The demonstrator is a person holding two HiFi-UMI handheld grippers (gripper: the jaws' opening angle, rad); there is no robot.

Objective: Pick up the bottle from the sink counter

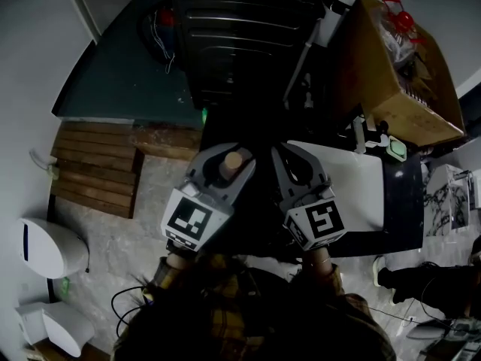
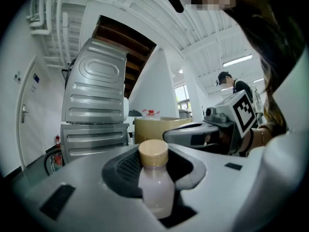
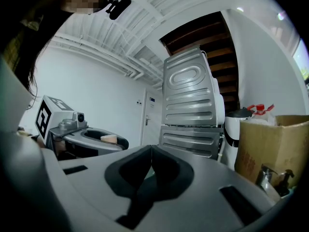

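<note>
A small bottle (image 2: pixel 155 190) with pale pinkish contents and a tan cap stands upright between the jaws of my left gripper (image 2: pixel 154 164), which is shut on its body. From the head view only the bottle's cap (image 1: pixel 233 161) shows, inside the left gripper (image 1: pixel 228 156). Beside it on the right, my right gripper (image 1: pixel 290 152) is held at about the same height. In the right gripper view its jaws (image 3: pixel 151 150) meet tip to tip with nothing between them. Both grippers point level, away from the person.
Stacked grey metal machines (image 1: pixel 240 36) stand straight ahead. A cardboard box (image 1: pixel 398 74) and a white sink counter (image 1: pixel 361 194) with a faucet (image 1: pixel 364 135) are at the right. A wooden pallet (image 1: pixel 98 168) lies on the floor at the left. Another person (image 2: pixel 232 84) stands far off.
</note>
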